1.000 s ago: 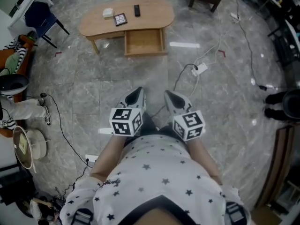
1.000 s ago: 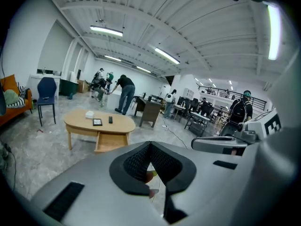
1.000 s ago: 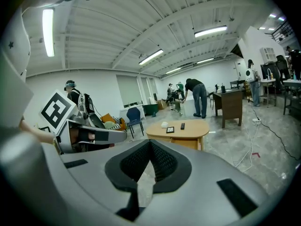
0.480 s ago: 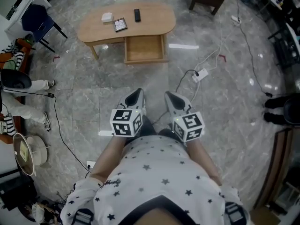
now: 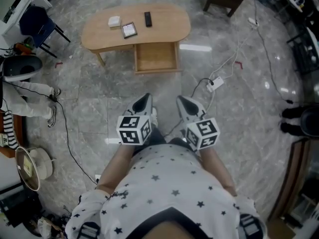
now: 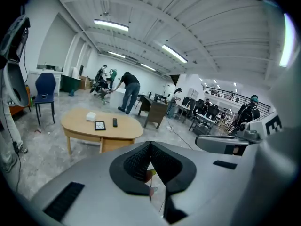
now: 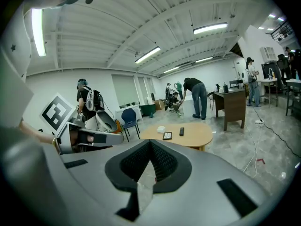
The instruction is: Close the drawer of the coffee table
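Note:
The oval wooden coffee table (image 5: 172, 19) stands ahead on the marble floor, its drawer (image 5: 156, 58) pulled out toward me and empty. The table also shows in the left gripper view (image 6: 77, 122) and the right gripper view (image 7: 195, 133). My left gripper (image 5: 145, 100) and right gripper (image 5: 182, 101) are held side by side in front of my body, well short of the drawer. Both are shut with nothing between the jaws.
On the table lie a white box (image 5: 114, 21), a tablet (image 5: 129, 30) and a black remote (image 5: 148, 19). A power strip (image 5: 216, 83) and cables cross the floor on the right. A blue chair (image 5: 34, 20) is at the far left. People stand in the background.
The table and drawer have come lower in the head view, nearer to me. Both grippers keep the same pose in front of my body.

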